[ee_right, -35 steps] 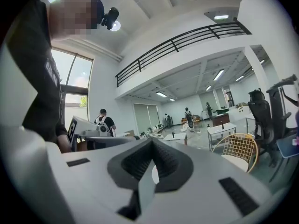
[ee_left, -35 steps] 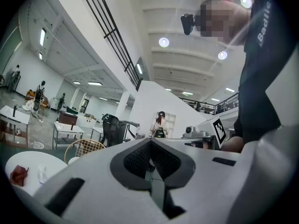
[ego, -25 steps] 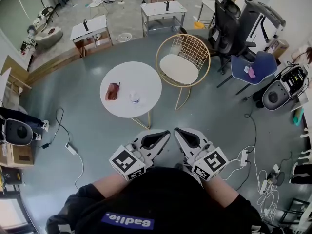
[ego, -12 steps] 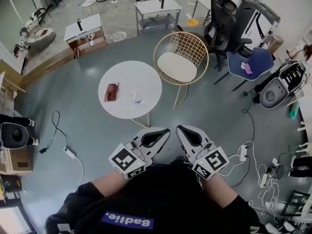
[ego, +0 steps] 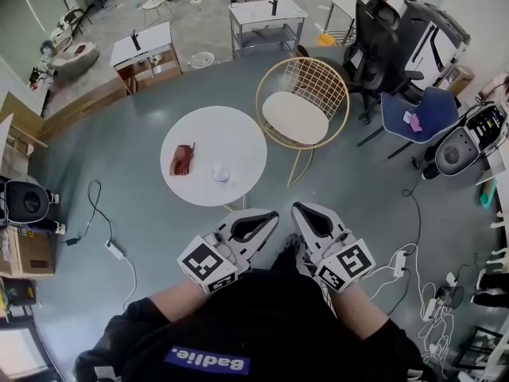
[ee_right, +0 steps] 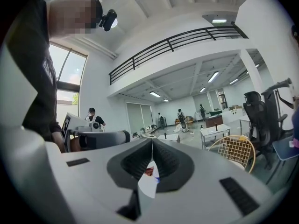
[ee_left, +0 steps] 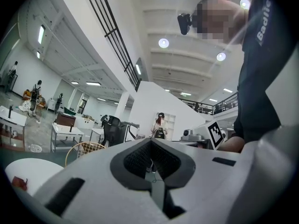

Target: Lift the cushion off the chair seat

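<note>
The white round cushion [ego: 295,118] lies on the seat of the gold wire chair [ego: 312,76], far ahead and to the right of a round white table [ego: 238,138]. My left gripper [ego: 265,215] and right gripper [ego: 299,208] are held side by side close to the person's body, short of the table and well apart from the chair. Both are shut with nothing between them. In the left gripper view the shut left gripper [ee_left: 150,141] points level, with the chair [ee_left: 84,148] far off. The right gripper view shows the shut right gripper [ee_right: 152,142] and the chair [ee_right: 233,151] at the right.
A brown object [ego: 182,159] and a small white cup [ego: 220,172] sit on the table. Black office chairs [ego: 374,38] and a blue chair [ego: 417,111] stand right of the wire chair. Cables [ego: 415,270] and a power strip [ego: 116,246] lie on the floor.
The person and both grippers have moved a little forward toward the table and chair. Both grippers stay shut and side by side.
</note>
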The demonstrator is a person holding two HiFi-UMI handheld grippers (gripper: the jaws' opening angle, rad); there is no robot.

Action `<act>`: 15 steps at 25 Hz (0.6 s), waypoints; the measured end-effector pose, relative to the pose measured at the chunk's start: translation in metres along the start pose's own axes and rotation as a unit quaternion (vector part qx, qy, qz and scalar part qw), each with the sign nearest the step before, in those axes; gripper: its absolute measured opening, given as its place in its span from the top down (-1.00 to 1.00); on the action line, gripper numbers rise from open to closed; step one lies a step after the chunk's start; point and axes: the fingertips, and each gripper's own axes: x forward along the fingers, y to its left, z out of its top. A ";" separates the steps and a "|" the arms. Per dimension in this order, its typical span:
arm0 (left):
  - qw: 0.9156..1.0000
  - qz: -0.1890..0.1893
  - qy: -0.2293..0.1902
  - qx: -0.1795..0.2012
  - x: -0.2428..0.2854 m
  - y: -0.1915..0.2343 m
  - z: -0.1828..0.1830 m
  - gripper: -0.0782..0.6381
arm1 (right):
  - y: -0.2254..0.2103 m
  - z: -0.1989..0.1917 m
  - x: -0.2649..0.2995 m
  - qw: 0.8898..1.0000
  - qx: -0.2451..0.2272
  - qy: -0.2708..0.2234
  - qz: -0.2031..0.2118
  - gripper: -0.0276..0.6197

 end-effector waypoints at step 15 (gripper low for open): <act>0.995 0.098 0.003 -0.032 0.134 0.085 -0.022 0.77 | -0.168 -0.015 0.045 0.995 -0.007 0.043 0.087 0.83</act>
